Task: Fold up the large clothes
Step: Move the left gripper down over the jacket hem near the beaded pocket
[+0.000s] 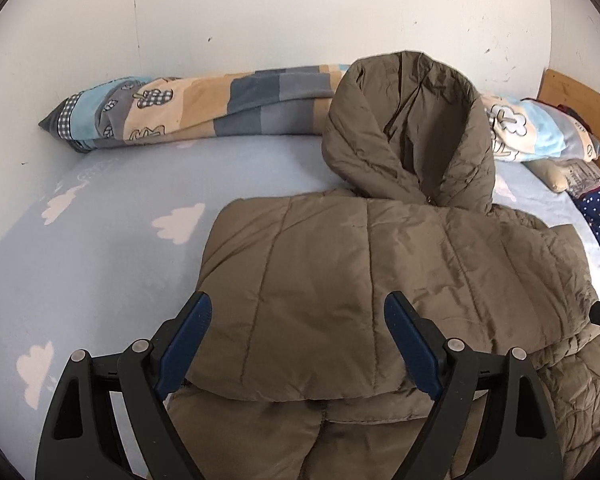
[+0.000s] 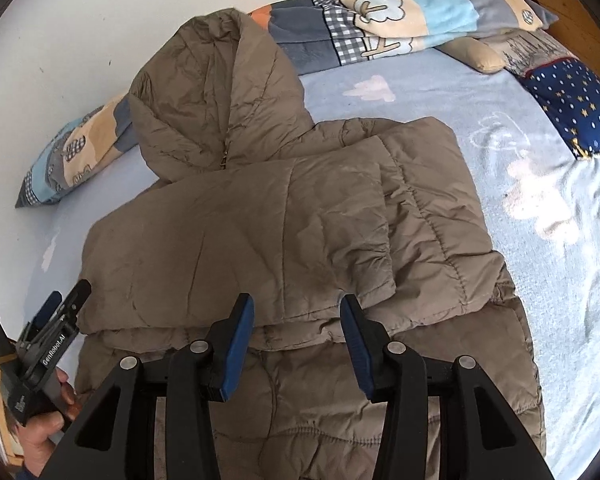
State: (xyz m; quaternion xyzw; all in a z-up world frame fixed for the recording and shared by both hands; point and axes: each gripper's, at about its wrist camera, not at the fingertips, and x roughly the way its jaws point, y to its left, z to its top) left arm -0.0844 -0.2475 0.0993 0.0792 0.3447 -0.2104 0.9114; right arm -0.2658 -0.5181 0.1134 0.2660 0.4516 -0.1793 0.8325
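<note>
lying folded on the bed point(image 1: 112, 216), the jacket point(image 2: 260, 216) sits below both spread, empty hand-held grippers point(image 1: 298, 320).

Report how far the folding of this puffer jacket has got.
Done: both sleeves of the brown puffer jacket lie folded across its chest on the cloud-print bed sheet. In hand: nothing; the left gripper and right gripper sit over it, jaws open and empty. Left: the hood still sticks out, and the body is not yet folded up.

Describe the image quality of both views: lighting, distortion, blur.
Left wrist view: soft even daylight, strong fisheye curve, dark corners, jacket sharp. Right wrist view: same bending, bed sheet washed out and smeared at right, jacket clear.
</note>
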